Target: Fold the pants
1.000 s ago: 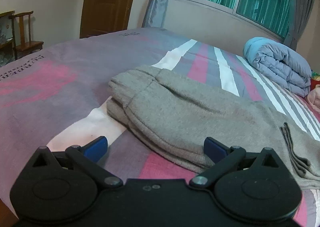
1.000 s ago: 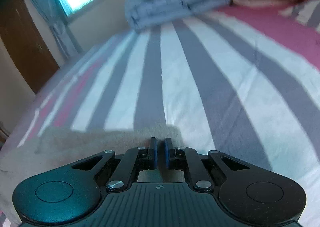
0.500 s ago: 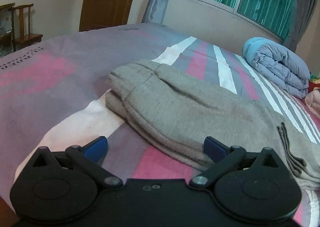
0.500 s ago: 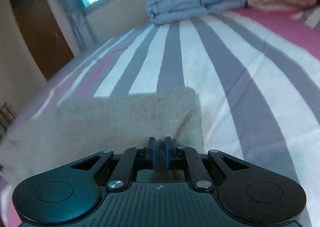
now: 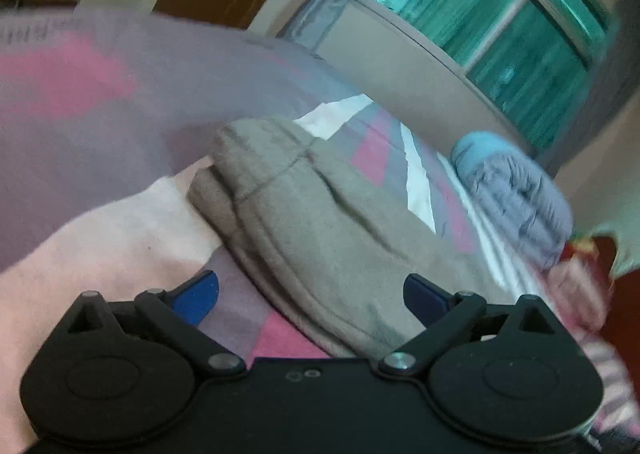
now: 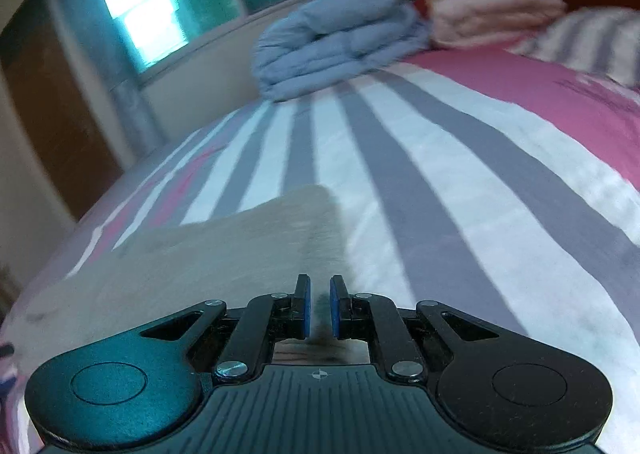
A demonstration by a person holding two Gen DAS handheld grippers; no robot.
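The grey pants [image 5: 320, 222] lie folded on the striped bed [image 6: 460, 194], with a folded blue duvet [image 6: 332, 50] at the far edge under the window [image 5: 500, 26]. The left gripper [image 5: 310, 290] is spread wide above the pants; the right gripper [image 6: 320, 306] is nearly together over the pants' end, whether pinching cloth I cannot tell.

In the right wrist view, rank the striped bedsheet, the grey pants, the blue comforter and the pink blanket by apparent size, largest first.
1. striped bedsheet
2. grey pants, though they lie nearest the camera, which enlarges them
3. blue comforter
4. pink blanket, partly hidden by the comforter and far off, so its rank is unsure
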